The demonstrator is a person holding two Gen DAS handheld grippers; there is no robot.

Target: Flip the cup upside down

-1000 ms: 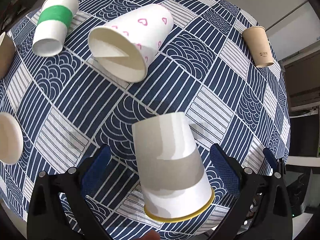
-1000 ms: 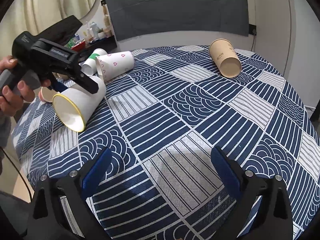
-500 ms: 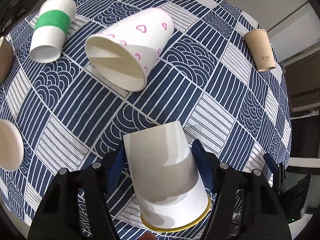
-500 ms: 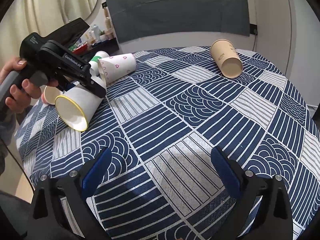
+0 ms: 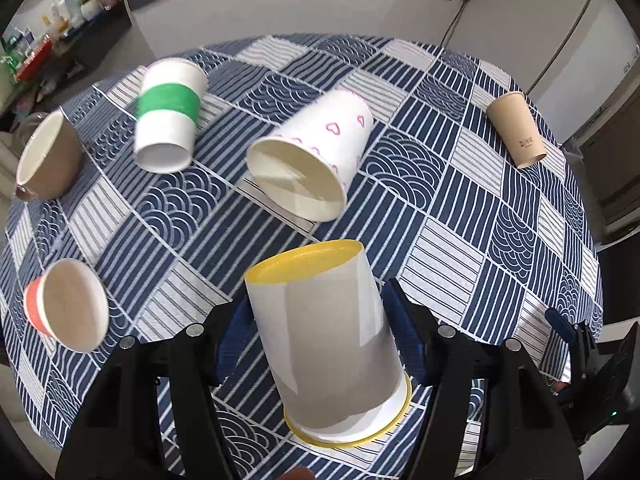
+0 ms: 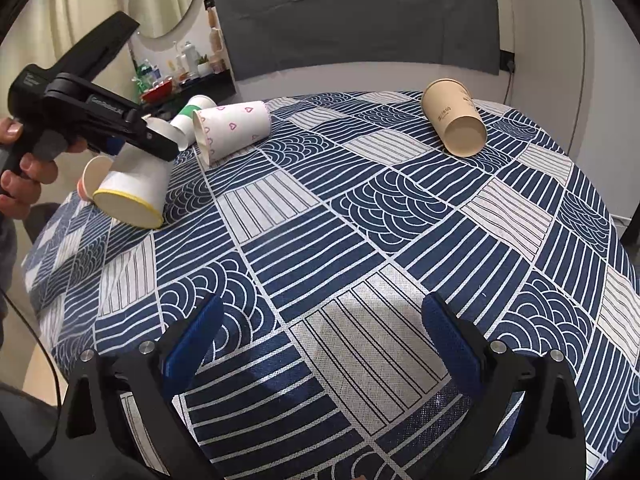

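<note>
Yellow-rimmed paper cup (image 5: 328,344) is now clamped in the left gripper (image 5: 320,336) jaws, which stood wide a second ago, and swung mouth-down, tilted just above the worktop (image 6: 360,240) at nine o'clock. The right gripper (image 6: 320,344) gapes empty.

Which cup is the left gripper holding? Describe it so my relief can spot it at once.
On the round table with the blue-and-white patterned cloth, look at the near left edge, where the left gripper is shut on a grey-and-white paper cup with a yellow rim. Only it has yellow rims and is held tilted, mouth down; its neighbours lie loose.
</note>
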